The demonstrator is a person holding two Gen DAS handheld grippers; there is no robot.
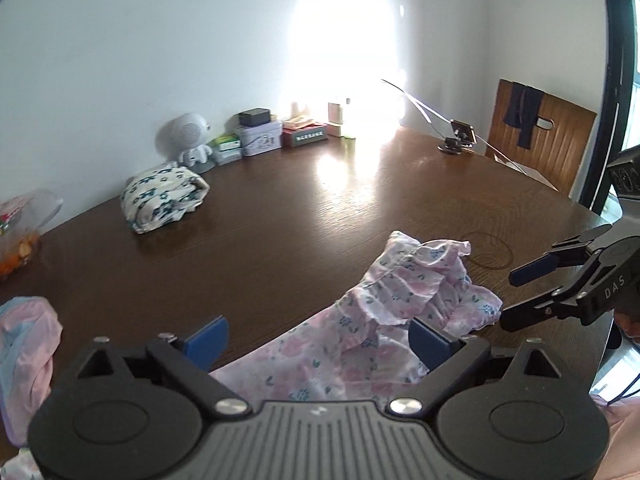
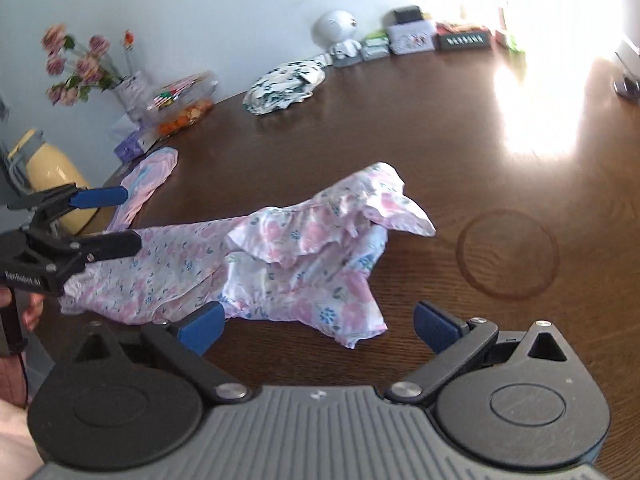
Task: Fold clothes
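A pink floral garment [image 1: 384,320] lies crumpled and stretched out on the brown wooden table [image 1: 304,208]; in the right wrist view the same garment [image 2: 280,256] runs from left to right. My left gripper [image 1: 320,344] hovers open over its long part, and the left gripper [image 2: 124,220] appears at that end in the right wrist view. My right gripper [image 2: 320,328] stands open just short of the ruffled end, and the right gripper [image 1: 520,294] shows beside that end in the left wrist view. Neither gripper's pads press on the cloth.
A folded white garment with blue flowers [image 1: 164,198] lies at the back left. A pink and blue cloth [image 2: 148,184] lies at the table's left edge, near a yellow jug [image 2: 52,184], a flower vase [image 2: 128,88] and a snack bag [image 2: 184,104]. Boxes [image 1: 260,140] line the wall. A wooden chair [image 1: 536,136] stands at the far right.
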